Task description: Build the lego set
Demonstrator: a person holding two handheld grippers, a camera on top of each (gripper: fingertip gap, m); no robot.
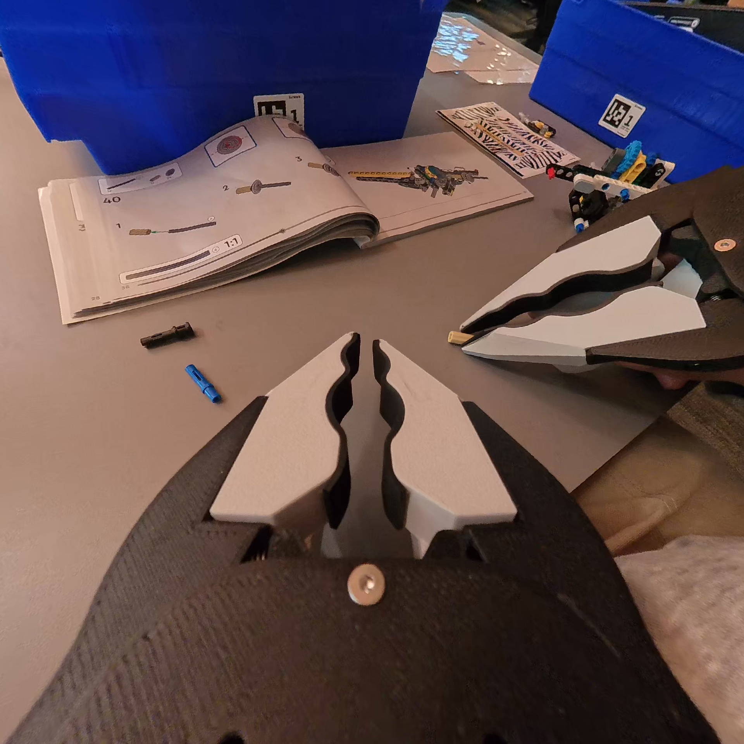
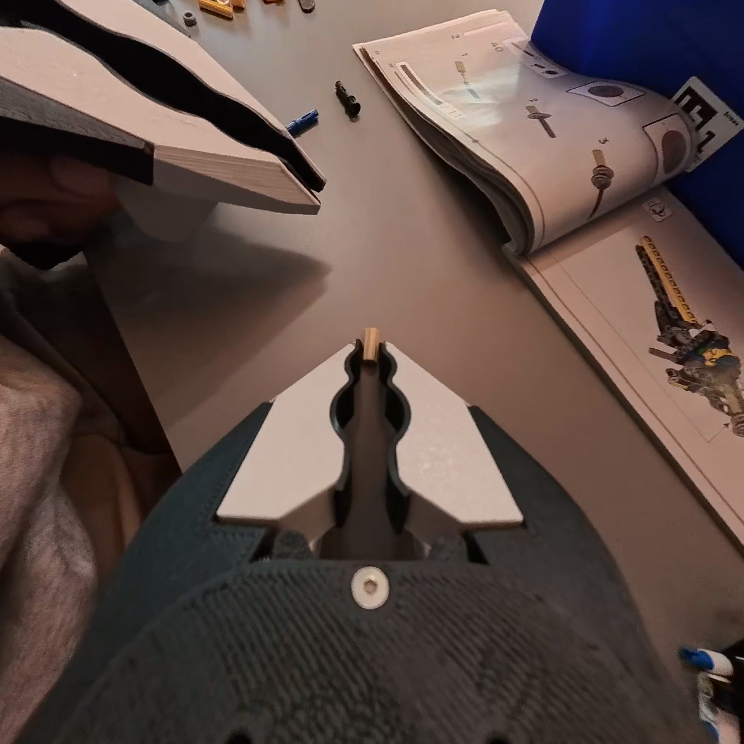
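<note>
Matte grey table (image 1: 282, 362) | right gripper (image 2: 369, 347) pinches ribbed tan peg (image 2: 369, 345) | left gripper (image 1: 365, 338) slightly parted, empty

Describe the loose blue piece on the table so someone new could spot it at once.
Start at the open instruction booklet on the grey table. Just in front of its near edge lie two loose pins. The blue pin is the one closer to the left gripper; its neighbour, the black pin, lies nearer the booklet.

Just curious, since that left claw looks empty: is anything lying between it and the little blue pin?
Nothing: in the left wrist view, only bare grey table separates the left claw from the blue pin.
</note>
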